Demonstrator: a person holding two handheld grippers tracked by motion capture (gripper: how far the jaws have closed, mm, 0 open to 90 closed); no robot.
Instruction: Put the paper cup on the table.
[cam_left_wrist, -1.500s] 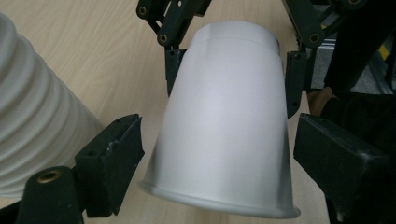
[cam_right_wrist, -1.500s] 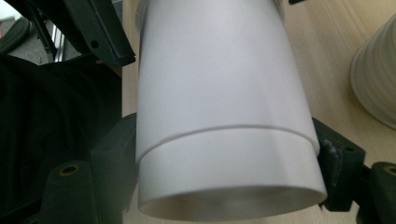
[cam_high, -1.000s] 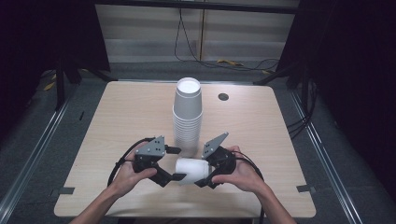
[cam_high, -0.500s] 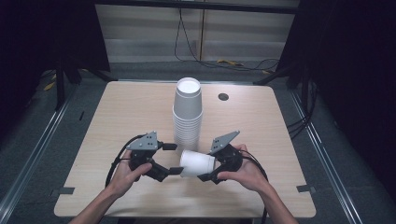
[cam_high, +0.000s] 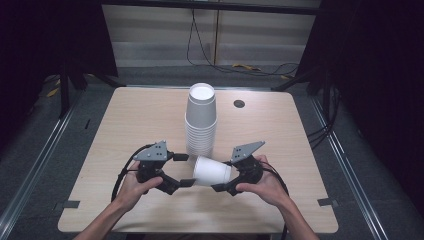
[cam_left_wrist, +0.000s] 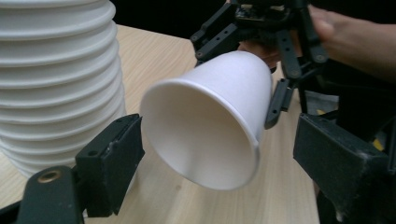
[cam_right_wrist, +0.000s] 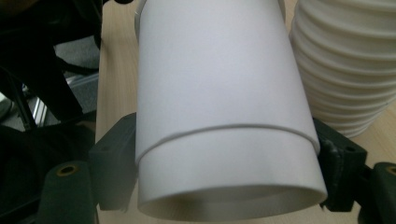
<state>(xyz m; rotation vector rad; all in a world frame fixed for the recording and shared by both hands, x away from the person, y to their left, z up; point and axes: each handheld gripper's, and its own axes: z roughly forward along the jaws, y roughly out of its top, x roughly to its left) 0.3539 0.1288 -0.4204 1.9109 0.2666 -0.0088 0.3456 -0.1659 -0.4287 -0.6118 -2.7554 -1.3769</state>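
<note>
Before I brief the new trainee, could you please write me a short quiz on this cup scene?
1. True or false: the right gripper is shut on the loose cup.
2. The loose cup's mouth faces: A) the left gripper; B) the ceiling; C) the far table edge.
3. Fill in: the stack of cups stands ___ on the table.
Key: 1 true; 2 A; 3 upright.

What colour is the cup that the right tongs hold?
Plain white, no print; the cup shows best in the left gripper view.
</note>
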